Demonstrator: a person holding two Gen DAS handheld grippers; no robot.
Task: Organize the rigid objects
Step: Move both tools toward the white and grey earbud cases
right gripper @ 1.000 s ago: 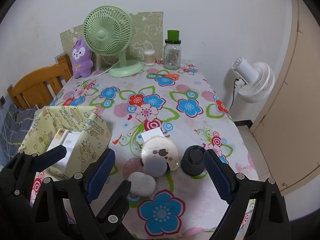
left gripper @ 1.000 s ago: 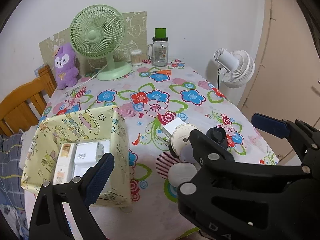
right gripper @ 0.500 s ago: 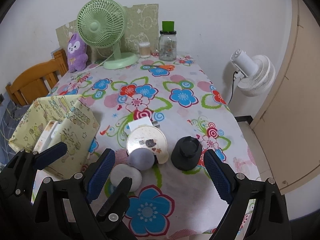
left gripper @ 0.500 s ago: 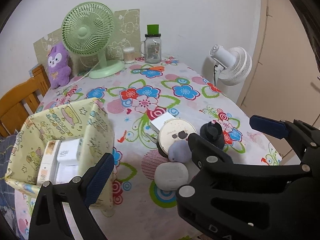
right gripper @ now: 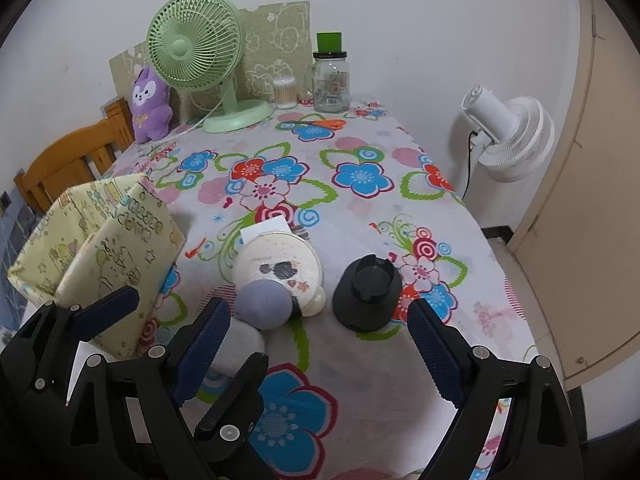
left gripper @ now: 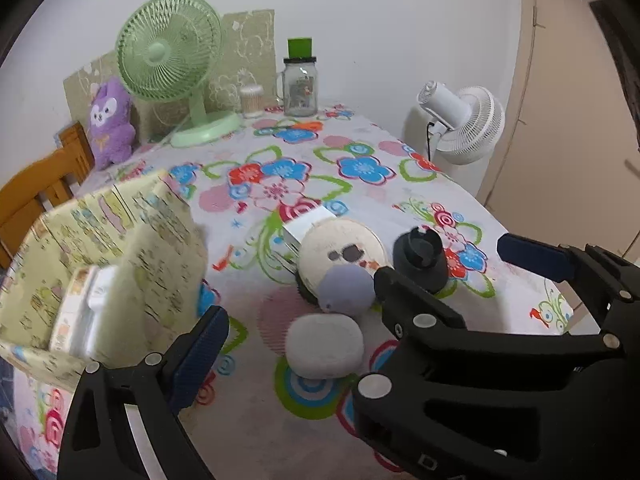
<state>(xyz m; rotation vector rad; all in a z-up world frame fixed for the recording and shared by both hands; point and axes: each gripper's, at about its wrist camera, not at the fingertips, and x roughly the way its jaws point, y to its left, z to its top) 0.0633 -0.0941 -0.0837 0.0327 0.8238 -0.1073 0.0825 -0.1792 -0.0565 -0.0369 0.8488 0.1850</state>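
You lowered both grippers toward the table | right gripper (right gripper: 316, 340) and left gripper (left gripper: 360, 292) gaped empty | black holder (right gripper: 367, 294) sat near-right, box (right gripper: 96, 256) left | pickup looked next.

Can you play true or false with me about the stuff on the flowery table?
1. The purple plush toy sits next to the green fan. True.
2. The yellow box is empty. False: white packages lie inside it.
3. The right gripper is squeezing the black cone-shaped thing. False: its jaws stand wide open and hold nothing.
4. The glass jar has a green top. True.
5. The white fan stands on the table. False: it stands beside the table, off its edge.
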